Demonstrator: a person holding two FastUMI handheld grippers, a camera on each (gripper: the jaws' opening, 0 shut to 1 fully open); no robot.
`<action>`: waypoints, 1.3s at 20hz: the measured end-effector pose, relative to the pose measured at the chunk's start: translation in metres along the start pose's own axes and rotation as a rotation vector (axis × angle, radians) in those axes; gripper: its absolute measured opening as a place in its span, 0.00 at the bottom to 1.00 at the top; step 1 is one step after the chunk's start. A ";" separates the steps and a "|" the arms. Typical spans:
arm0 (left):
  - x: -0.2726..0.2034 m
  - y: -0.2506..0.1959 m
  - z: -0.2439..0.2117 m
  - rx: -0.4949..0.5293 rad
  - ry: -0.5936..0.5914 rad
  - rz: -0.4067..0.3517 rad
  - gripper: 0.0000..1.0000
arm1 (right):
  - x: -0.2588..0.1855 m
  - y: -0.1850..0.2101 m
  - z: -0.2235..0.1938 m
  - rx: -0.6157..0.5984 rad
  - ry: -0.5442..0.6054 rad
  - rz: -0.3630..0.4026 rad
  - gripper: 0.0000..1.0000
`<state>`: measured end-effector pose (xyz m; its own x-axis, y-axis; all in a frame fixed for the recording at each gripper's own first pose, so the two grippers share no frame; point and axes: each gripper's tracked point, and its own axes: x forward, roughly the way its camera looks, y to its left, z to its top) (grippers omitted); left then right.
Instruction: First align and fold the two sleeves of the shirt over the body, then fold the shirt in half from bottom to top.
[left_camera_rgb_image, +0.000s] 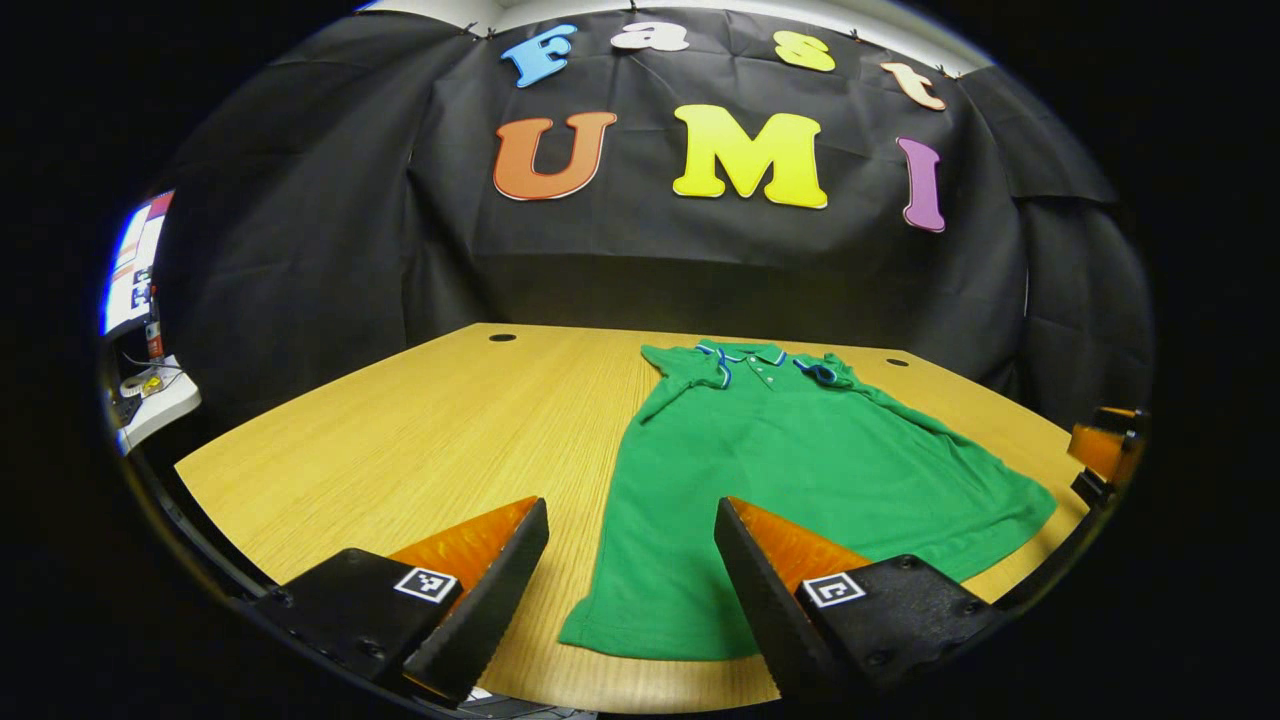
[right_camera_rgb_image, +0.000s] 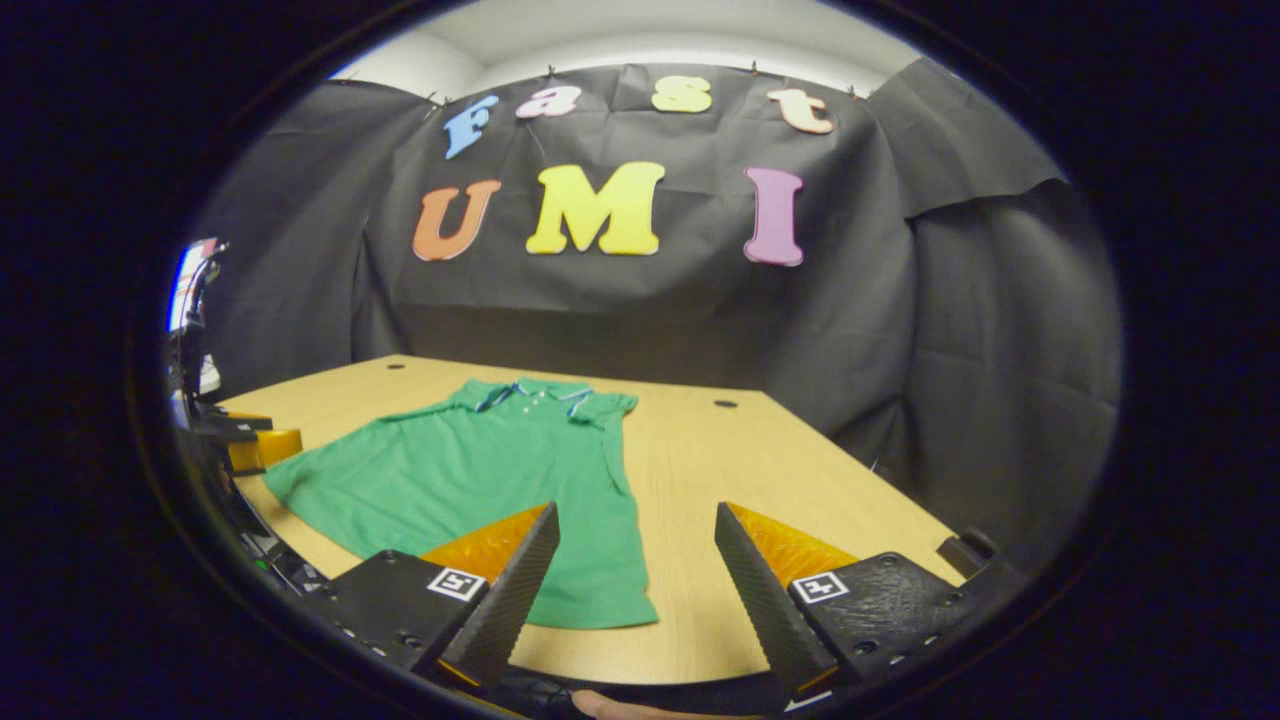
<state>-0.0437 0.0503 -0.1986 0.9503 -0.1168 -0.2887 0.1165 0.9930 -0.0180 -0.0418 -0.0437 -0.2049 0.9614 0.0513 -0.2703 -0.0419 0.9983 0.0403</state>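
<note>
A green polo shirt (left_camera_rgb_image: 790, 470) lies flat on the wooden table (left_camera_rgb_image: 420, 430), collar at the far end, hem toward me, both short sleeves folded in over the body. My left gripper (left_camera_rgb_image: 632, 520) stands open above the shirt's near left hem corner, nothing between its fingers. In the right gripper view the same shirt (right_camera_rgb_image: 480, 480) lies left of centre, and my right gripper (right_camera_rgb_image: 637, 522) stands open over its near right hem corner. The other gripper (left_camera_rgb_image: 1105, 450) peeks in at the right edge of the left gripper view, and another gripper (right_camera_rgb_image: 250, 440) shows at the left edge of the right gripper view.
The table's front edge (left_camera_rgb_image: 640, 690) runs just below my fingers. Small cable holes (left_camera_rgb_image: 502, 338) sit near the table's far edge. A white shelf with clutter (left_camera_rgb_image: 150, 395) stands left of the table. Bare wood (right_camera_rgb_image: 800, 470) lies right of the shirt.
</note>
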 end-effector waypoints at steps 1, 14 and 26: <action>0.002 -0.001 -0.003 0.008 0.011 -0.002 1.00 | 0.002 0.004 -0.010 0.006 0.023 0.011 0.95; 0.015 0.000 -0.022 0.009 0.088 0.026 1.00 | 0.017 0.015 -0.046 0.076 0.159 0.069 0.95; 0.018 -0.006 -0.026 0.011 0.087 0.045 0.53 | 0.019 0.038 -0.050 0.087 0.185 0.139 0.26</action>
<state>-0.0342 0.0427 -0.2282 0.9260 -0.0697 -0.3711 0.0779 0.9969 0.0072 -0.0386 -0.0036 -0.2566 0.8815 0.2001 -0.4277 -0.1388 0.9756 0.1703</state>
